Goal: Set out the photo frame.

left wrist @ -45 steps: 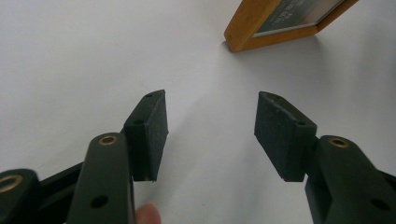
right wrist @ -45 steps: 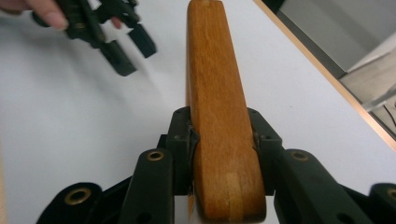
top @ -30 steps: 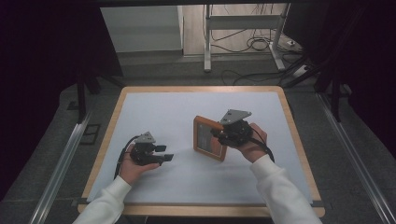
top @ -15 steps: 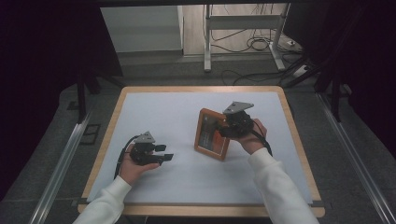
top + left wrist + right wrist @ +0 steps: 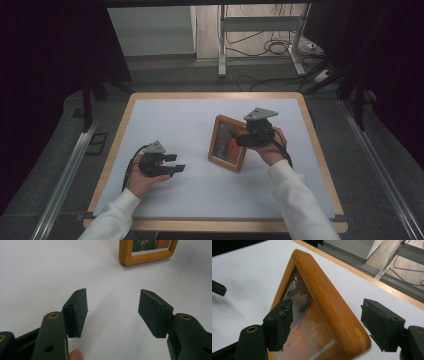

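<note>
From my remote seat the table (image 5: 165, 112) took up most of the high view, its pale top edged in wood. On it, right of the middle, stood the picture frame (image 5: 227, 144) — orange wood around a dark and orange picture, tilted rather than flat, its near edge on the tabletop. My right gripper (image 5: 241, 139) was at the frame's right edge; in the right gripper view the frame's wooden side (image 5: 329, 302) ran between the jaws, which had just been opening, with a clear gap to the right-hand pad. The other pad sat close over the glass, and I couldn't tell whether it touched. My left gripper (image 5: 175, 163) sat well apart on the near left, jaws wide with bare tabletop between them — the frame's corner (image 5: 147, 253) lay beyond.
</note>
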